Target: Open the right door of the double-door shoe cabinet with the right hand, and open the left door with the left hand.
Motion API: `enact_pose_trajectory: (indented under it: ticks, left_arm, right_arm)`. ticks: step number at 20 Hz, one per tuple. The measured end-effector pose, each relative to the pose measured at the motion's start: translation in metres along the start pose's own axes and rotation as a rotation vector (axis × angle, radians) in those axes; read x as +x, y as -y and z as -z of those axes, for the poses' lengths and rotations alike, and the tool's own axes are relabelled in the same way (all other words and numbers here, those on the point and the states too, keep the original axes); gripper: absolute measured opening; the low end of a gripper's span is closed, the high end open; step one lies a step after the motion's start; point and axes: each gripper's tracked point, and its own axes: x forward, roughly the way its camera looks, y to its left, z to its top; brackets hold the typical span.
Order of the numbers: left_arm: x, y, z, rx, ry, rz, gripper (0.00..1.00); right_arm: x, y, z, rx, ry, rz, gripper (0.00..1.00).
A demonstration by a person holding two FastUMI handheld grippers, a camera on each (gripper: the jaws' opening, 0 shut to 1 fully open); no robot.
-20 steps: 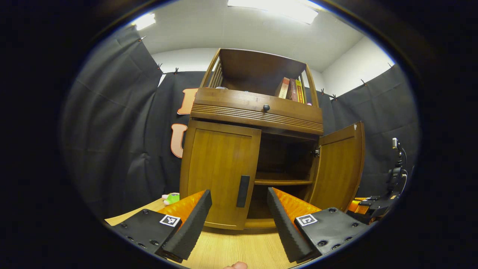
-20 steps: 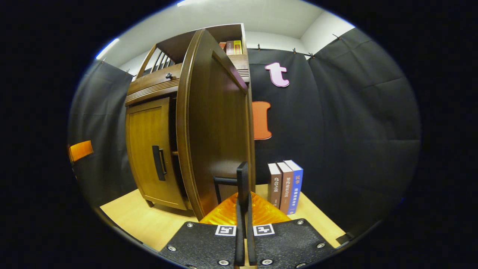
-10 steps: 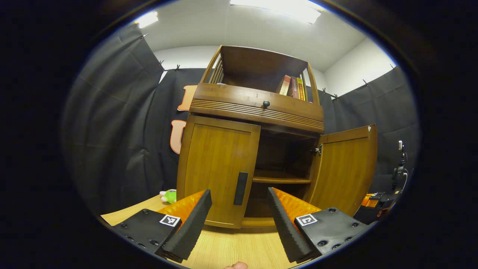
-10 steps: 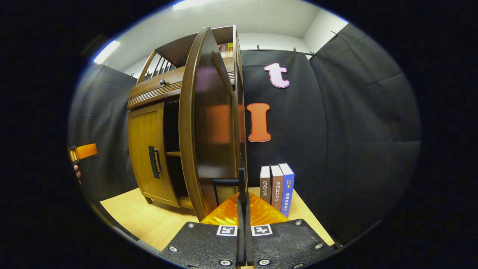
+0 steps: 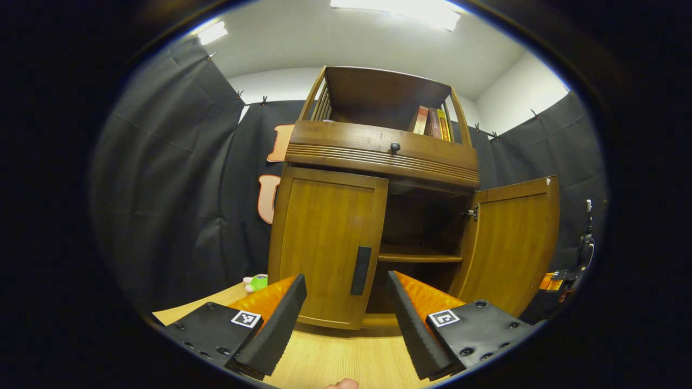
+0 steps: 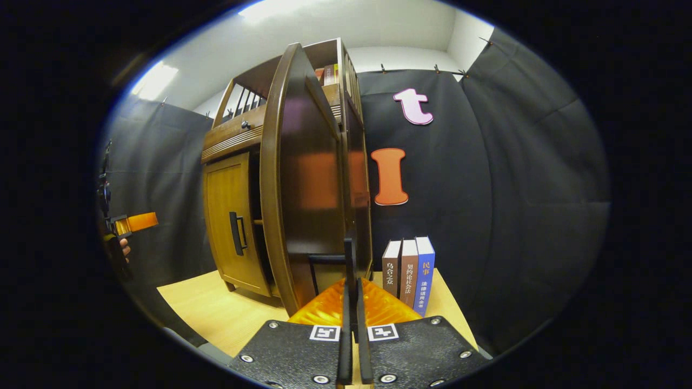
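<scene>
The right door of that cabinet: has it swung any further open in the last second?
Yes. In the left gripper view the right door has swung further out, away from the cabinet's drawer front, showing more of its inner face.

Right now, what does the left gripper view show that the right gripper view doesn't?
Left gripper view: the open left gripper, the inner shelf and a green toy. Right gripper view: the right gripper shut on the right door handle, and three standing books. Both: the left door closed, the right door swung open.

Three upright books (image 6: 409, 274) beside a wall; green toy (image 5: 256, 282) on floor.
</scene>
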Motion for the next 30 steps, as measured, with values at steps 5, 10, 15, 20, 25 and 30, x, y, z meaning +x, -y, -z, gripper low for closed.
enact_pose_trajectory:
  ticks: [5,10,15,20,25,30]
  left_arm:
    - [0.005,0.007,0.006,0.001,-0.017,0.018,0.95]
    - [0.022,0.014,0.024,-0.003,-0.067,0.055,0.95]
    - [0.048,0.021,0.019,-0.012,-0.063,0.097,0.96]
    - [0.085,0.023,0.015,0.010,-0.058,0.109,0.94]
    - [0.120,0.019,0.018,0.054,-0.039,0.086,0.94]
    - [0.167,0.019,0.041,0.085,-0.050,0.064,0.95]
  right_arm:
    - [-0.030,-0.005,-0.001,-0.009,-0.001,0.084,0.03]
    - [-0.062,-0.034,-0.012,0.009,0.000,0.146,0.12]
    - [-0.064,-0.088,-0.015,-0.007,0.028,0.143,0.01]
    - [-0.039,-0.129,-0.009,0.018,0.031,0.079,0.55]
    - [-0.037,-0.141,-0.008,-0.046,0.046,0.069,0.85]
    - [-0.039,-0.157,-0.004,0.012,0.019,0.010,0.87]
